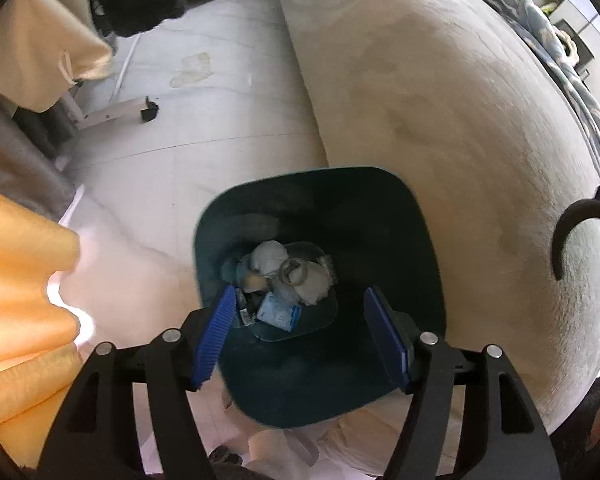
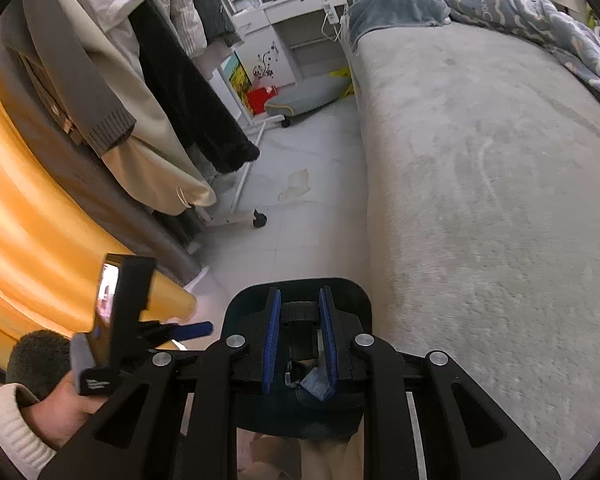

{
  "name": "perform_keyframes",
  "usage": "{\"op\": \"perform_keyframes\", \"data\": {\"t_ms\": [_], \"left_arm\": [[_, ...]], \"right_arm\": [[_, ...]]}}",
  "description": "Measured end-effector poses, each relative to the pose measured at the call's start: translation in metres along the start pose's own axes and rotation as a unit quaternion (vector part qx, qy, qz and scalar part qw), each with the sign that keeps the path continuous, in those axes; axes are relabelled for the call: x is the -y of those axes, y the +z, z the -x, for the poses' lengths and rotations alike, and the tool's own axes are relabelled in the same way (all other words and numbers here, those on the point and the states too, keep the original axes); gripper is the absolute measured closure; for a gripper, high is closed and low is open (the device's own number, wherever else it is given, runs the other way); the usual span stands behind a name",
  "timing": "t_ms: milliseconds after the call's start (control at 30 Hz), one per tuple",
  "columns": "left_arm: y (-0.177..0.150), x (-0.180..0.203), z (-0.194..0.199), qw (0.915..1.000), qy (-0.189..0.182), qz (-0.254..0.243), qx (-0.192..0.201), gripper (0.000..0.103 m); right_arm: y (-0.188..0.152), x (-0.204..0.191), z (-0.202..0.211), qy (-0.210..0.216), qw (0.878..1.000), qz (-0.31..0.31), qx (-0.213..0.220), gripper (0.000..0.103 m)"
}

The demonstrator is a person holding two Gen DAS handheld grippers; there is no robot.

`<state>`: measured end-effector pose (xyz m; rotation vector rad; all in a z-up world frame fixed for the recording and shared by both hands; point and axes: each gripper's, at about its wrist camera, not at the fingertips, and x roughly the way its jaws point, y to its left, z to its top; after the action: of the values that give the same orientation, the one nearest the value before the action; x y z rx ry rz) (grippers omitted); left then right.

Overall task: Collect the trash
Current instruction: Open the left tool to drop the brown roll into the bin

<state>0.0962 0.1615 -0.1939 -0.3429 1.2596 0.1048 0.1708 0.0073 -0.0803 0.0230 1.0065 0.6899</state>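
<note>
A dark teal trash bin [image 1: 340,208] stands on the floor against the bed. Crumpled tissues, a clear ring and a blue-and-white wrapper lie as trash [image 1: 288,276] at its bottom. My left gripper [image 1: 300,294] hangs open right over the bin's mouth, with nothing between its blue pads. In the right wrist view my right gripper [image 2: 300,312] is over the same bin [image 2: 352,292], shut on a black ribbed object [image 2: 300,310]. A hand at the left of that view holds the left gripper, and one of its blue fingers [image 2: 192,330] shows.
A grey-covered bed [image 2: 500,180] fills the right side, with a blue patterned blanket [image 2: 540,12] at its far end. A wheeled clothes rack [image 2: 260,218] with hanging coats and an orange curtain [image 2: 20,220] line the left. A pale flat scrap [image 2: 296,184] lies on the tiled floor.
</note>
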Motion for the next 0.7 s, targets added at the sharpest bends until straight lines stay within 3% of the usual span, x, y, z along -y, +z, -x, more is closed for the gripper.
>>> {"op": "perform_keyframes", "data": {"t_ms": [133, 433, 700], "left_arm": [[-0.003, -0.021, 0.009, 0.9998, 0.004, 0.008, 0.016, 0.031], [-0.009, -0.048, 0.033, 0.9983, 0.011, 0.006, 0.057, 0.031], [-0.024, -0.047, 0.076, 0.9922, -0.017, 0.006, 0.123, 0.035]], "right_arm": [[-0.003, -0.007, -0.024, 0.007, 1.0, 0.003, -0.027, 0.083], [-0.016, -0.013, -0.077, -0.019, 0.995, 0.018, -0.096, 0.083], [-0.029, -0.023, -0.113, -0.036, 0.989, 0.04, -0.139, 0.083]]}}
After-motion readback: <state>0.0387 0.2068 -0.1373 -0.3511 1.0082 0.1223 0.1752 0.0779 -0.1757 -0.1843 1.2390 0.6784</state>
